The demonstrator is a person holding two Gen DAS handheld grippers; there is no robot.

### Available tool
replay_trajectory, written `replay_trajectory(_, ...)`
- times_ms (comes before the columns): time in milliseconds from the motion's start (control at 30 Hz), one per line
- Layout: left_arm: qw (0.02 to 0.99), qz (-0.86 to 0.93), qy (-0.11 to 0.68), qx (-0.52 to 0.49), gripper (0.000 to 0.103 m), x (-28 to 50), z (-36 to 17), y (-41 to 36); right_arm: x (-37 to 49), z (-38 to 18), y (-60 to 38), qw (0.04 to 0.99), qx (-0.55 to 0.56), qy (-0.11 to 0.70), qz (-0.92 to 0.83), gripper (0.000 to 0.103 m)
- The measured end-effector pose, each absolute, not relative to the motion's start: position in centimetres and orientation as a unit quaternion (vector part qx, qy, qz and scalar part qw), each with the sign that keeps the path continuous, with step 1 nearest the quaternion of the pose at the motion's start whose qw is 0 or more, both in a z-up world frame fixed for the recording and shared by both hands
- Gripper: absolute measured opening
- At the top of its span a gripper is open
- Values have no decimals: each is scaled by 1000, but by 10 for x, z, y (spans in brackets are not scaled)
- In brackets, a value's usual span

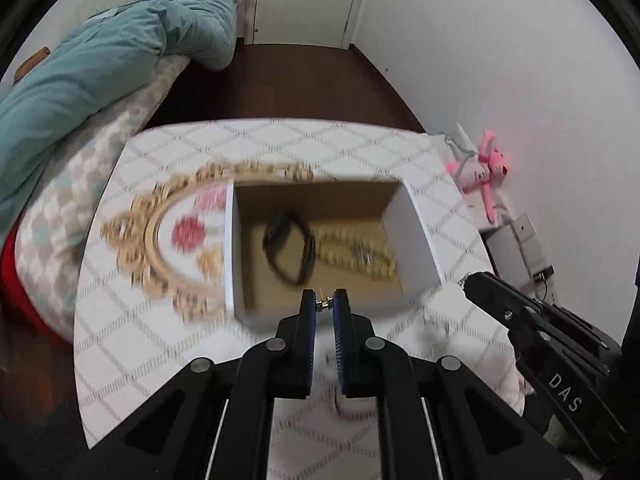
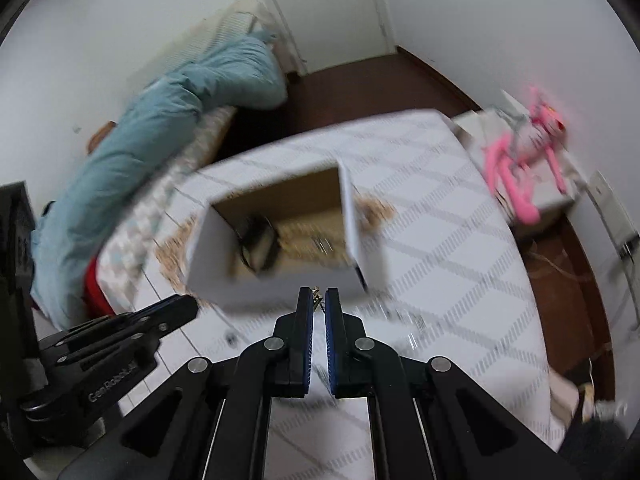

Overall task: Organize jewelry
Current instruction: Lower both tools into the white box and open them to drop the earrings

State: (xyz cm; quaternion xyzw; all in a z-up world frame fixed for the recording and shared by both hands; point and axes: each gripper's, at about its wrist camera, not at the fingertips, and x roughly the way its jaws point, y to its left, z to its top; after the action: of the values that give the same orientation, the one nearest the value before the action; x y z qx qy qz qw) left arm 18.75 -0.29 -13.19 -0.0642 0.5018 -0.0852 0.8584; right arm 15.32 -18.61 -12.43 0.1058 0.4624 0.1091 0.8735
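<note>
A white cardboard box (image 1: 416, 236) with a brown inside stands open on the table; it also shows in the right wrist view (image 2: 204, 256). In it lie a black band (image 1: 288, 248) and a gold bead necklace (image 1: 360, 256). My left gripper (image 1: 324, 303) is shut on a small gold clasp piece (image 1: 324, 303) just above the box's near rim. My right gripper (image 2: 319, 298) is shut on a thin gold chain piece (image 2: 317, 299) at the box's near wall; it also shows at the right of the left wrist view (image 1: 464, 280). Both views are motion-blurred.
A gold ornate oval tray (image 1: 160, 240) with a flower picture lies left of the box on the white checked tablecloth (image 1: 280, 148). A bed with a teal duvet (image 1: 100, 72) is to the left. A pink plush toy (image 1: 488, 172) sits on a stand at the right.
</note>
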Motion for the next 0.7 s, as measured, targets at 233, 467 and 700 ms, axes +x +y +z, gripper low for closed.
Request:
replay_trajectory(233, 833, -71, 545, -59, 6, 254, -149, 6, 241, -131, -173, 852, 92, 500, 123, 6)
replay_trajectory(467, 810, -37, 581, -70, 12, 278, -157, 19, 289, -159, -166, 809, 69, 570, 128, 9)
replay_trajectory(700, 832, 10, 554, -37, 72, 273, -143, 27, 282, -151, -172, 822, 43, 558, 103, 37)
